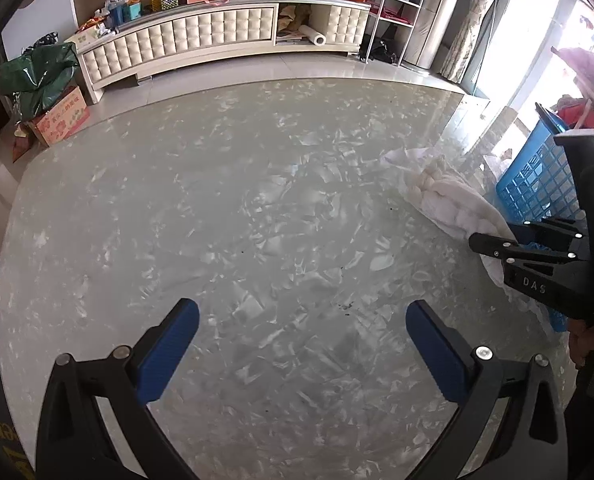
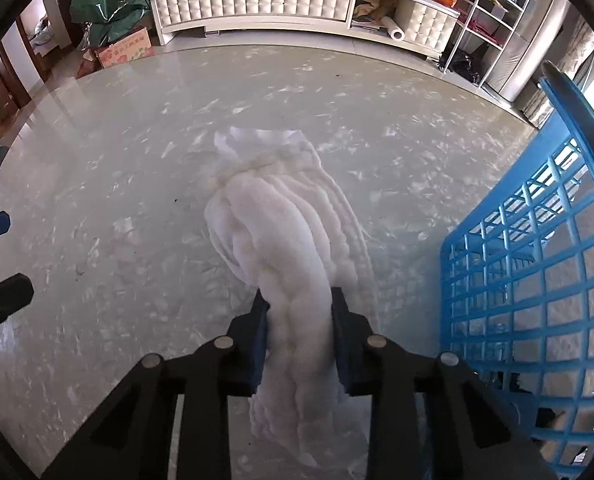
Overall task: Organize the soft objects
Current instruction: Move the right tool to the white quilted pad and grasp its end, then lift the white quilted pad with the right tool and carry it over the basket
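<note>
A white fluffy soft bundle (image 2: pixel 285 224) in clear wrap lies on the pale marbled table (image 2: pixel 117 184). My right gripper (image 2: pixel 299 304) is shut on its near end, blue pads pressing both sides. The bundle also shows in the left wrist view (image 1: pixel 445 196), with the right gripper (image 1: pixel 493 246) on it at the right. My left gripper (image 1: pixel 301 316) is open and empty over the bare table (image 1: pixel 237 200), well left of the bundle. A blue plastic lattice basket (image 2: pixel 537 280) stands just right of the bundle; it also shows in the left wrist view (image 1: pixel 537 176).
A cream padded TV cabinet (image 1: pixel 217 36) with clutter on top stands across the floor beyond the table. A green bag (image 1: pixel 37 72) and a cardboard box (image 1: pixel 61 116) sit at the far left. A white wire shelf (image 1: pixel 397 4) stands at the far right.
</note>
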`<action>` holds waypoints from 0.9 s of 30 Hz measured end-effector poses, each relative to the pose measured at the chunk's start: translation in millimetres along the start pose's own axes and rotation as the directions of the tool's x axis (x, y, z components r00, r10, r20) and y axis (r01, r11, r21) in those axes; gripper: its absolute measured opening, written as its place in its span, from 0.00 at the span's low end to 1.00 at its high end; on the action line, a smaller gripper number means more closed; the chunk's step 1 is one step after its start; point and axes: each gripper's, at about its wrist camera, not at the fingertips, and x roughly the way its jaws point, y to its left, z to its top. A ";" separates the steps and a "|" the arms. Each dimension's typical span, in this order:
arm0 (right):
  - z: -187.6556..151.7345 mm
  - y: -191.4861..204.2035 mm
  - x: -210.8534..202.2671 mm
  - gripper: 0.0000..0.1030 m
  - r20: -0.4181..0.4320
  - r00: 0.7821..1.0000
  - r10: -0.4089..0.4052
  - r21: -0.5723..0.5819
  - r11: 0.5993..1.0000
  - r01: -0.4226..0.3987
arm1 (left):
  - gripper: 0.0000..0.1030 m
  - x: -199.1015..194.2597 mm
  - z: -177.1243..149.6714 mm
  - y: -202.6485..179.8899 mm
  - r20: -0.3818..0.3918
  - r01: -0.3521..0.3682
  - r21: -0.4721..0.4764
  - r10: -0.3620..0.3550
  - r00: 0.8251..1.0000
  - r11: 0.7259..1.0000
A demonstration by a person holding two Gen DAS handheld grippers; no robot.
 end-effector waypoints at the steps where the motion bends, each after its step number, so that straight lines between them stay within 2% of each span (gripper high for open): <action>1: -0.3 1.5 -0.3 0.25 0.000 1.000 -0.002 -0.003 1.000 0.002 | 1.00 -1.3 -0.2 -0.9 0.001 0.000 -0.003 0.000 1.000 1.000; 6: -4.9 -1.2 -7.1 0.20 0.005 0.999 0.039 0.011 0.999 -0.039 | 1.00 -7.2 -0.5 -0.7 0.011 0.006 -0.016 -0.005 1.000 1.000; 13: -5.1 1.7 -16.8 0.19 0.007 0.997 0.082 0.004 0.997 -0.082 | 1.00 -20.9 2.3 -4.6 0.033 -0.011 -0.016 0.011 0.999 1.000; 20: -10.4 3.8 -56.7 0.19 0.048 0.993 0.109 -0.045 0.993 -0.107 | 1.00 -51.0 -2.8 -19.4 0.070 0.013 -0.028 -0.011 0.997 1.000; 27: -24.5 7.3 -106.9 0.19 0.106 0.985 0.138 -0.084 0.988 -0.129 | 1.00 -91.1 -14.2 -39.3 0.122 0.007 -0.007 -0.006 0.992 1.000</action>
